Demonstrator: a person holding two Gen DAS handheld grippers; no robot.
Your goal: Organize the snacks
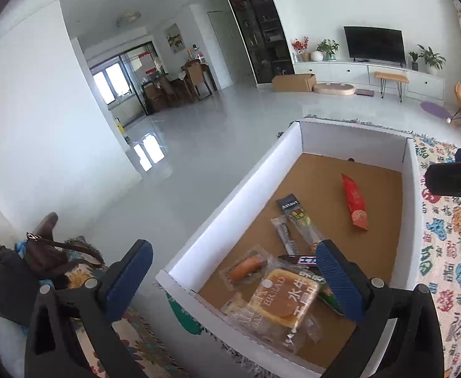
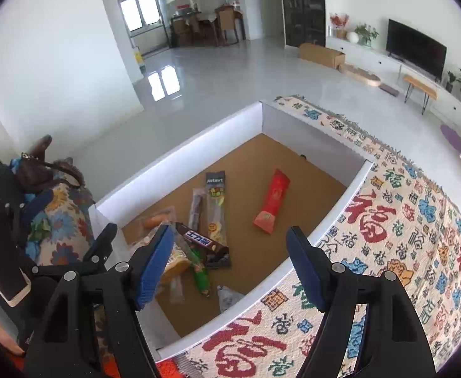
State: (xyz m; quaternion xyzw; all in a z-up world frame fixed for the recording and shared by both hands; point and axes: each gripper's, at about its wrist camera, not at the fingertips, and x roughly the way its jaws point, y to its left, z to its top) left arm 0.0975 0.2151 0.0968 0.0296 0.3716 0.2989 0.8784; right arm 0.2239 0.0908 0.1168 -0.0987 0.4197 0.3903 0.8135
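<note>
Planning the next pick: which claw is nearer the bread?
Left. The left claw hangs open right over the bread; the right claw, also open, sits off to its side.

"Astavt" on dark snack sachet (image 1: 288,204). "BREAD" and 水牛 on wrapped bread (image 1: 282,299). 福 repeated across woven blanket (image 2: 387,230).

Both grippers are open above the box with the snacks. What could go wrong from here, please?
1. The snacks overlap: closing on the bread packet might also catch the chocolate bar.
2. The left gripper hangs over the box wall; lowering could hit it.
3. The right gripper could snag the patterned cloth.
</note>
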